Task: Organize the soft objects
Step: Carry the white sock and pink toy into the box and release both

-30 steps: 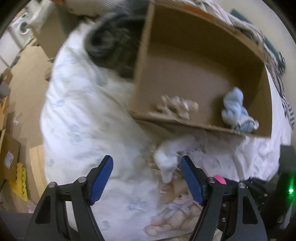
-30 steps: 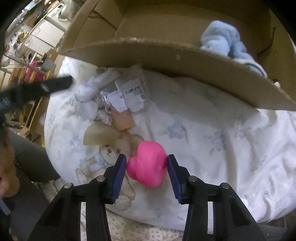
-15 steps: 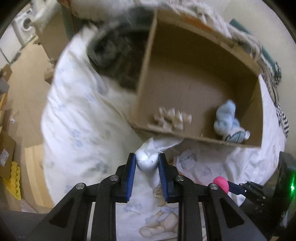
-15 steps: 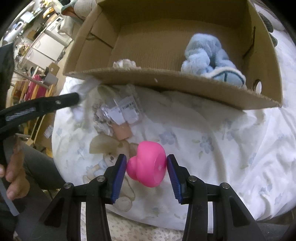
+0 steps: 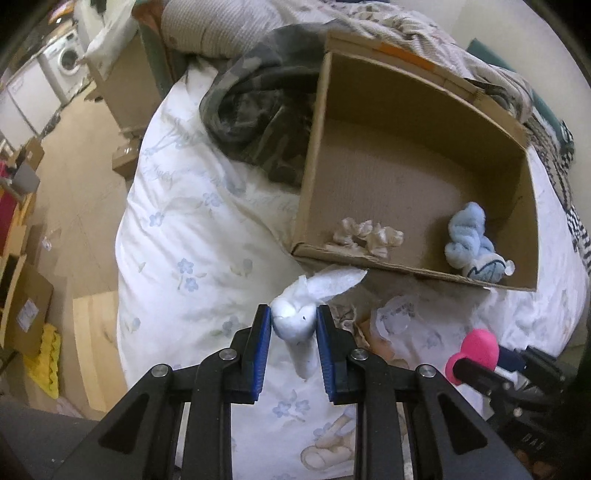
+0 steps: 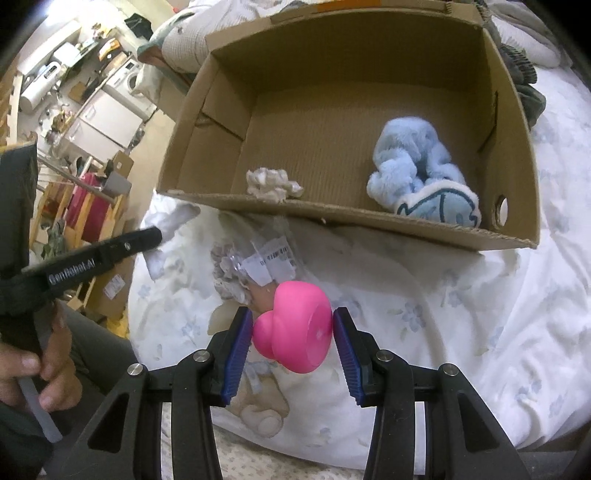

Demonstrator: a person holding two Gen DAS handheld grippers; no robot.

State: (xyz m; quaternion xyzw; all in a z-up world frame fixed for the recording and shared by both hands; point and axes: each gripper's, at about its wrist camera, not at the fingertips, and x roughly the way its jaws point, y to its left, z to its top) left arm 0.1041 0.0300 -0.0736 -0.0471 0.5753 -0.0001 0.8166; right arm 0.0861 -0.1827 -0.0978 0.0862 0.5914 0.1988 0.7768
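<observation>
"GenRobot.AI" marks left gripper (image 5: 293,325) pinching white bunny (image 5: 295,319); right gripper (image 6: 293,334) clamps pink toy (image 6: 295,328).

A bed covered by a white quilt printed with pale blue flowers and a teddy bear (image 5: 192,229) carries everything here. An open brown cardboard box (image 6: 513,147) lies directly on the quilt. Against the box's outer side wall, away from the camera, a crumpled dark grey-green garment (image 5: 255,110) is heaped on the quilt. Just in front of the box's near wall lies a cluster of clear plastic packets with white barcode labels (image 6: 264,264), partly over the printed teddy bear. Behind the box, patterned blankets (image 5: 413,33) are bunched on the bed.
</observation>
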